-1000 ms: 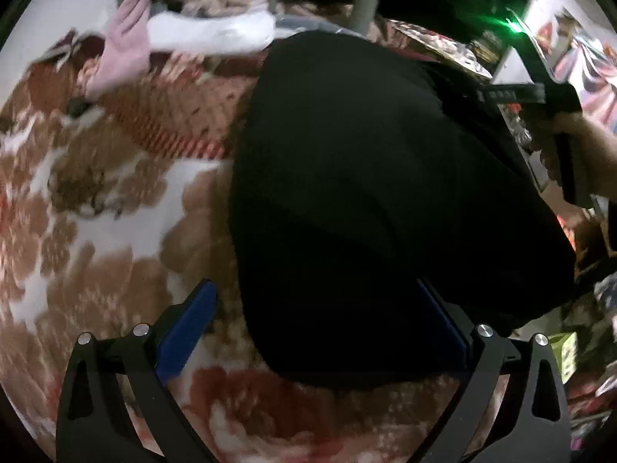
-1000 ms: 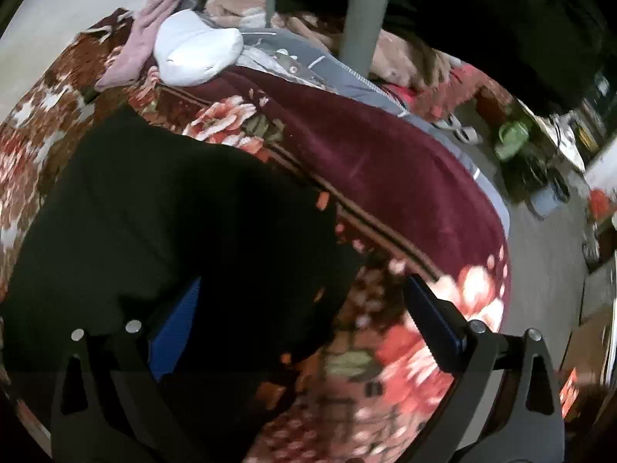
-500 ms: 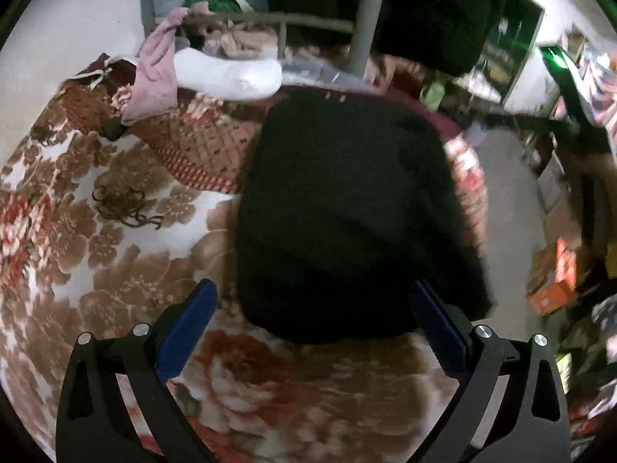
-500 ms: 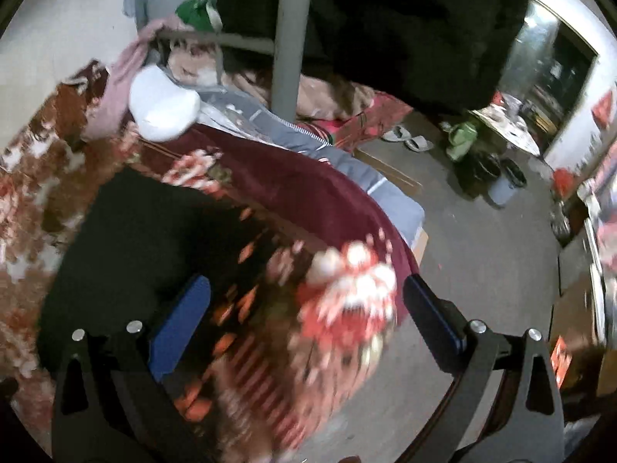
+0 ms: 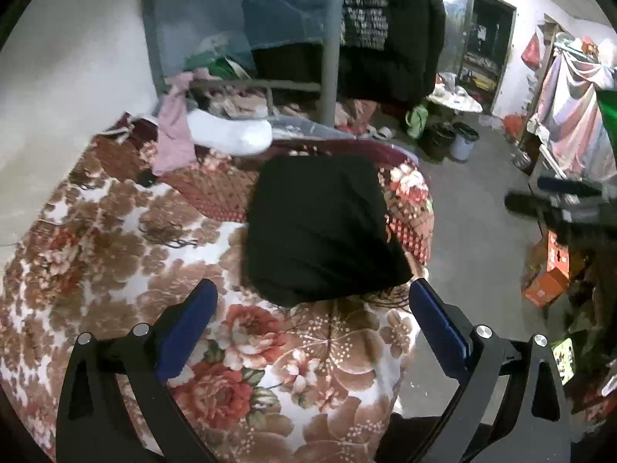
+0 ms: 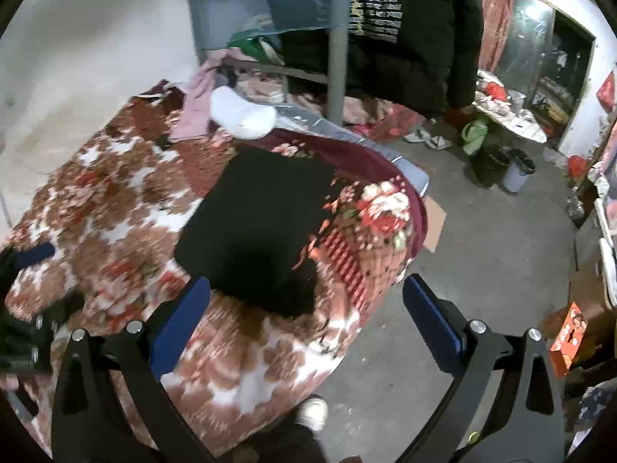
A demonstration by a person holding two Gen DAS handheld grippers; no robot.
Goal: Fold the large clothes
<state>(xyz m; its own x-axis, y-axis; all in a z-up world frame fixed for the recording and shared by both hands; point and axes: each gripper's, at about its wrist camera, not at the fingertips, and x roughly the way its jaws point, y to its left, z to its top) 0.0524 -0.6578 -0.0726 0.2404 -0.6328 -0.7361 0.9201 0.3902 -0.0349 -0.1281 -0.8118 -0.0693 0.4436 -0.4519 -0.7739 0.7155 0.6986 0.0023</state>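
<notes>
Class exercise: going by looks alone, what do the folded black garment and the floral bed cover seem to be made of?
Black garment: soft matte fabric, likely knit or cotton; no sheen, rounded folded edges. Floral bed cover: plush fleece-like blanket, probably synthetic; fuzzy printed pile, slight sheen.

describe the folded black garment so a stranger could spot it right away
Start at the bed's floral blanket. Near its floor-side edge lies the folded black garment, a flat plain rectangle. Its neighbours are lighter: the white pillow and pink cloth.
</notes>
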